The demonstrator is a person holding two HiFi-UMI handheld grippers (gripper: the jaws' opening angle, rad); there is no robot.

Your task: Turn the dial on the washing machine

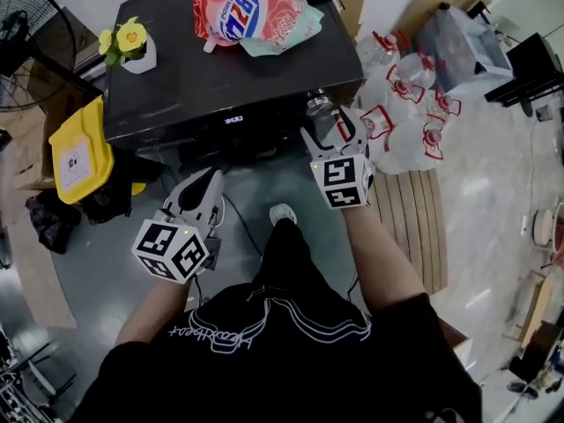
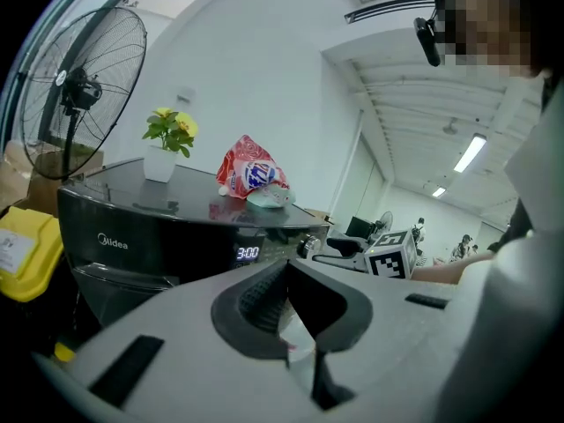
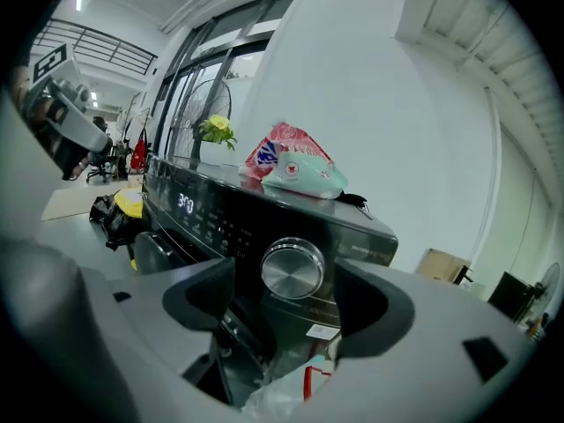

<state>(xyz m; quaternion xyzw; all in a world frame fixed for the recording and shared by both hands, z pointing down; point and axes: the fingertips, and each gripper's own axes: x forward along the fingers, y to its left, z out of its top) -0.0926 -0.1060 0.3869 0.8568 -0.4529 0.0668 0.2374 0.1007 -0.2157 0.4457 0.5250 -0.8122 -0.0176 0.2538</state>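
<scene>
The black washing machine stands in front of me, its display reading 3:00. Its round silver dial sits at the right end of the front panel and also shows in the head view as the dial. My right gripper is open, its two jaws standing left and right of the dial with a gap on each side. From above, the right gripper reaches right up to the panel. My left gripper hangs lower and to the left, away from the panel, and the left gripper is shut on nothing.
On the machine's top lie a red detergent bag and a small flower pot. A standing fan and a yellow container are at the left. Several large water bottles and a wooden pallet stand at the right.
</scene>
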